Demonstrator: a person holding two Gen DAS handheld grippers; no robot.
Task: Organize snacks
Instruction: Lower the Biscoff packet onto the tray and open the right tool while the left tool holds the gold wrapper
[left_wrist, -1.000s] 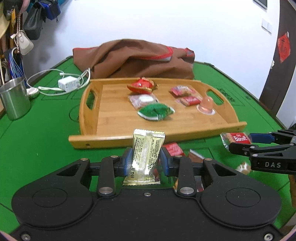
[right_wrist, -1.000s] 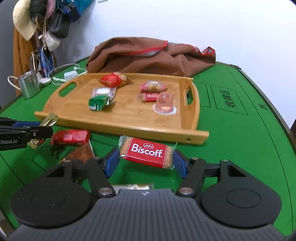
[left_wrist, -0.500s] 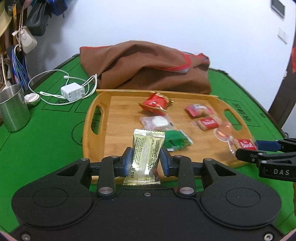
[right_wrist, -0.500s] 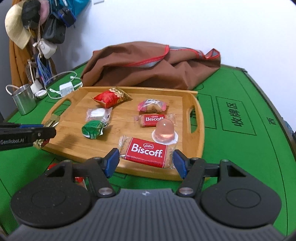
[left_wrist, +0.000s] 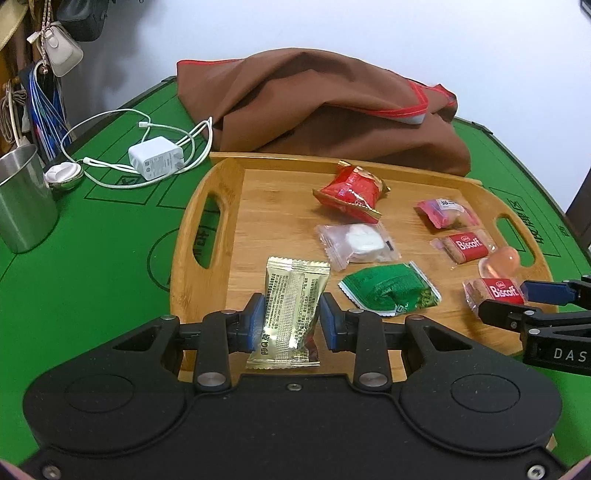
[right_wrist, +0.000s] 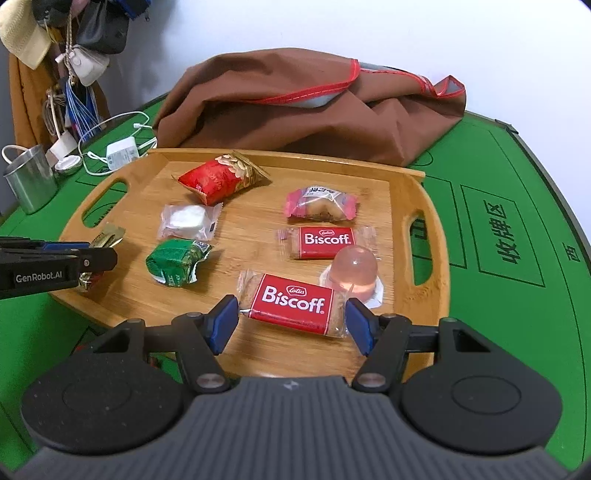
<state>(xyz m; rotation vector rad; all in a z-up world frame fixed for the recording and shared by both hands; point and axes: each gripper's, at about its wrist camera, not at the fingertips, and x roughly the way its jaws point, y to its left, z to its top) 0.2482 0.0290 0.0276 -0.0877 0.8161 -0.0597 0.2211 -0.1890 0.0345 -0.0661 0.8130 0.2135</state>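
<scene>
A wooden tray (left_wrist: 225, 177) (right_wrist: 432, 192) holds several snacks: a red packet (left_wrist: 349, 190) (right_wrist: 218, 179), a white sweet (left_wrist: 358, 242), a green packet (left_wrist: 389, 288) (right_wrist: 175, 260), a pink packet (right_wrist: 321, 203), a Biscoff biscuit (right_wrist: 325, 242) and a pink jelly cup (right_wrist: 352, 271). My left gripper (left_wrist: 291, 319) is shut on a gold snack packet (left_wrist: 291, 310) above the tray's near left part. My right gripper (right_wrist: 291, 323) is shut on a second Biscoff biscuit (right_wrist: 293, 301) above the tray's near right part, beside the jelly cup.
A brown cloth bag (left_wrist: 325, 107) lies behind the tray. A white charger with cable (left_wrist: 155, 157) and a steel cup (left_wrist: 22, 199) stand on the green table (left_wrist: 92, 258) to the left. Bags hang at the far left.
Both grippers have moved forward from over the green table to over the tray, each still holding its snack. The loose snacks in front of the tray have dropped out of view.
</scene>
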